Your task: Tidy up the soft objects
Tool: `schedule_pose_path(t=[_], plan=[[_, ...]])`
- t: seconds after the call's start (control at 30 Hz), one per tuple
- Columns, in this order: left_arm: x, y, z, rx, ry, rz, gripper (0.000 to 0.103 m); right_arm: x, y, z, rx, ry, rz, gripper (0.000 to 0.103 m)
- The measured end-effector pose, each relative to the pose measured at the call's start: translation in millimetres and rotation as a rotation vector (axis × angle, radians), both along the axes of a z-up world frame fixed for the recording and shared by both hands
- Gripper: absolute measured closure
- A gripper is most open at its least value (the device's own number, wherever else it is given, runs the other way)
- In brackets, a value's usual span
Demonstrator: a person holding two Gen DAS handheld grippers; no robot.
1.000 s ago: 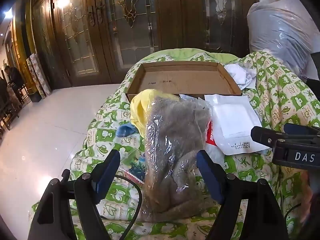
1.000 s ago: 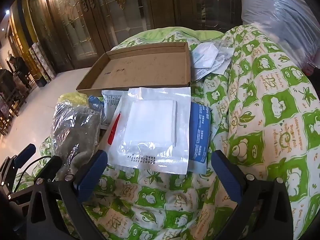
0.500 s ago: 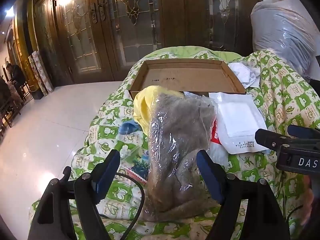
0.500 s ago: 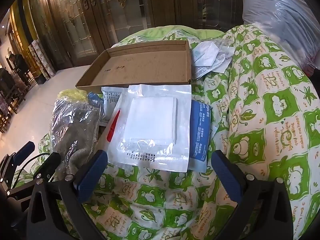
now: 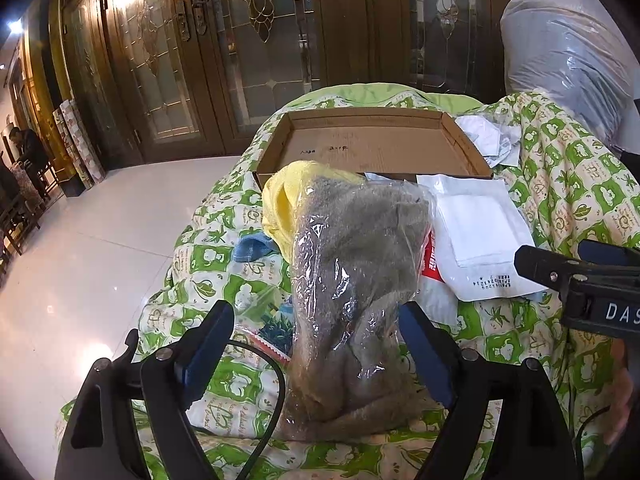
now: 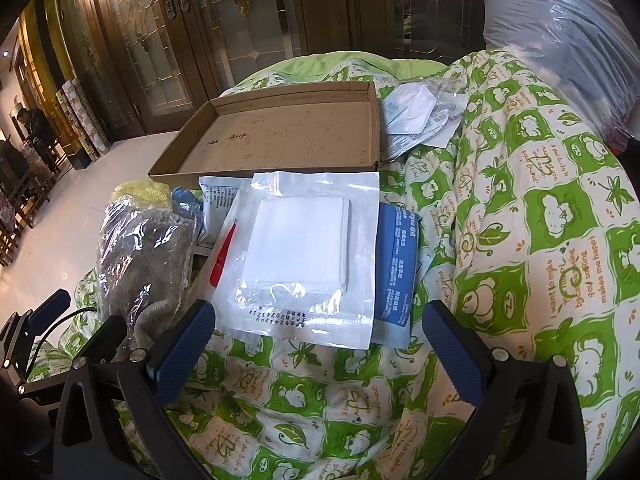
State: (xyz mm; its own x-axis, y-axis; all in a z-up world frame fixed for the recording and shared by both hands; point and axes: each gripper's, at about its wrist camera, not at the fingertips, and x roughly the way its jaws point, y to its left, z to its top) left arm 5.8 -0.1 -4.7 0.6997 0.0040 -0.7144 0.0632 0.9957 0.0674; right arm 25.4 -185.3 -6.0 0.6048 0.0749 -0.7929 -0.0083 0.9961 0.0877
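Note:
A grey cloth in a clear plastic bag (image 5: 352, 272) (image 6: 148, 256) lies on the green patterned quilt (image 6: 520, 240). It rests between the fingers of my left gripper (image 5: 316, 336). The jaws are opening, and the left pad stands apart from the bag. A yellow cloth (image 5: 284, 200) sits behind the bag. My right gripper (image 6: 318, 344) is open just short of a white gauze packet (image 6: 304, 248) (image 5: 476, 236), which lies on a blue packet (image 6: 400, 264). An empty cardboard tray (image 5: 376, 148) (image 6: 280, 136) sits beyond them.
Loose white packets (image 6: 416, 116) lie to the right of the tray. A blue cloth (image 5: 252, 248) and a small printed packet (image 5: 276, 328) lie left of the bag. A large plastic-wrapped bundle (image 5: 560, 52) stands at the back right. A tiled floor (image 5: 80, 280) drops away on the left.
Almost nothing has changed. The left view has crept slightly toward the tray, with the bag still between the left fingers. The right view is the same.

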Motion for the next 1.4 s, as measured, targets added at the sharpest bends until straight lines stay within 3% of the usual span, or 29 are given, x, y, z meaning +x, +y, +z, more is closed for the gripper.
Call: schedule_pose_path(t=[0.87, 1.3, 1.33, 1.4], plan=[[5, -7, -9, 0.020, 0.033, 0.000, 0.015, 3, -4, -1, -0.007, -0.004, -0.014, 0.000], [28, -23, -25, 0.094, 0.110, -0.037, 0.015, 10, -8, -3, -0.018, 0.006, -0.009, 0.000], [31, -25, -28, 0.105, 0.121, -0.044, 0.016, 12, -9, -3, -0.022, 0.007, -0.009, 0.000], [35, -29, -33, 0.118, 0.145, -0.062, 0.032, 17, -11, -5, -0.029, 0.015, -0.005, 0.000]])
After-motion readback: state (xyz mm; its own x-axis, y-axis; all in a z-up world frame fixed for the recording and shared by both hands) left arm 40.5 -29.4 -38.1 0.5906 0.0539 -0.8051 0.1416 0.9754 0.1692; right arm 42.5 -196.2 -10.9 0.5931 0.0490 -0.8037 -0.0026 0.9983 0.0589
